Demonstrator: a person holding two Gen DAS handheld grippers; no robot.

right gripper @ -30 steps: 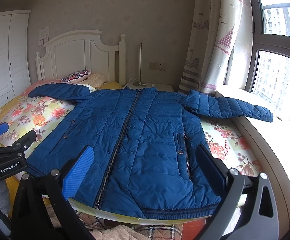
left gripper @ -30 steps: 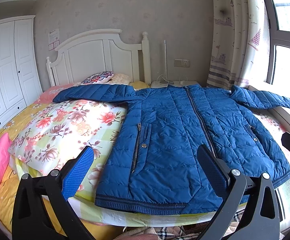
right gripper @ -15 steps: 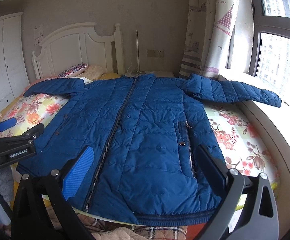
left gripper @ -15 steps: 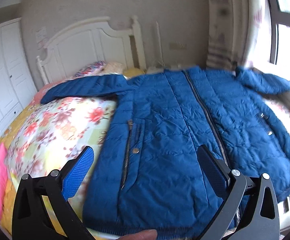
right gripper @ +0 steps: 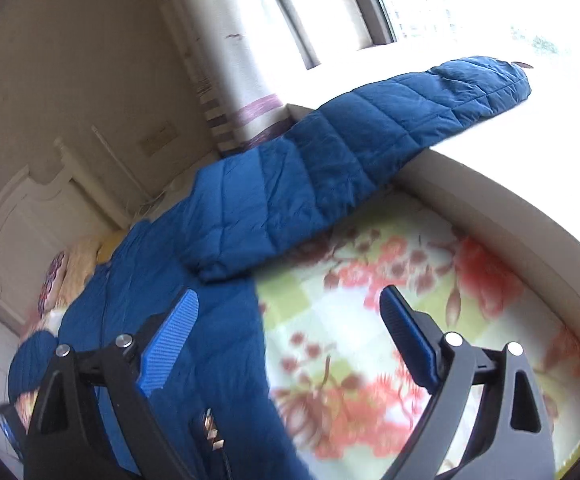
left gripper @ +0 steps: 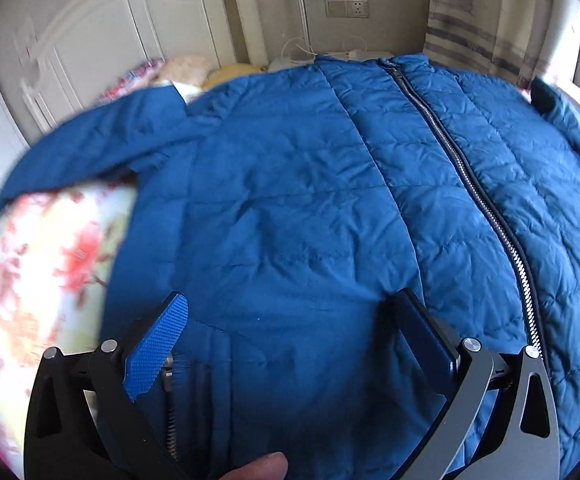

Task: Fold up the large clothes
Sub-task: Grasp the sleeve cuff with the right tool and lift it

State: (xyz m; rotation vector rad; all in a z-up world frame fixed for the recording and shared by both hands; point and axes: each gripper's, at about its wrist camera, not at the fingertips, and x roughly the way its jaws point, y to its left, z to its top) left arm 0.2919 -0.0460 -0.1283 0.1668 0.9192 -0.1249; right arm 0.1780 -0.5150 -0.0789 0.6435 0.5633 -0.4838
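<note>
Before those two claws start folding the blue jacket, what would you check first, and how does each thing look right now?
1. Jacket spread flat on the bed: ok.
2. Zipper closed: ok.
3. Left gripper open, nothing pinched: ok.
4. Right gripper open, straddling the jacket's side edge; its jaws have just been closing a little: ok.
5. Window-side sleeve laid out straight: ok.
6. Other sleeve flat: cannot tell, blurred.
</note>
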